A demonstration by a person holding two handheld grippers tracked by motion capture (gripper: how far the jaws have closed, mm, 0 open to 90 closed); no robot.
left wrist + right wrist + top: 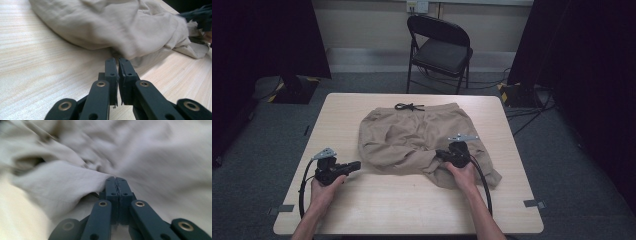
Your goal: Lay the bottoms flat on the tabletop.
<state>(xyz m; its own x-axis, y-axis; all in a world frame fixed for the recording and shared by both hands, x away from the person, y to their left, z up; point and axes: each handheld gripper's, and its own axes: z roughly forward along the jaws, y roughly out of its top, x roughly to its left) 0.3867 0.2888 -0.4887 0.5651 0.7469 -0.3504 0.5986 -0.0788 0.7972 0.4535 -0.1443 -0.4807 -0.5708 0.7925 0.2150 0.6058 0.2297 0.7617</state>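
Note:
Beige shorts (412, 135) with a black drawstring (409, 106) lie crumpled on the middle of the wooden table (377, 200). My left gripper (358, 164) rests low at the shorts' front left edge and points right. Its jaws are shut with only a thin slit, and I see nothing between them (117, 60); the cloth (112, 22) lies just past the tips. My right gripper (439, 155) sits on the shorts' right front part. Its jaws (115, 178) are shut, and a ridge of cloth (62, 182) runs into the tips. The right gripper (200, 17) appears blurred at the far edge of the left gripper view.
A black folding chair (439, 47) stands beyond the table's far edge. Dark curtains (267, 40) hang at both sides, and cables (527, 112) lie on the floor at the right. Bare tabletop runs along the front and left of the shorts.

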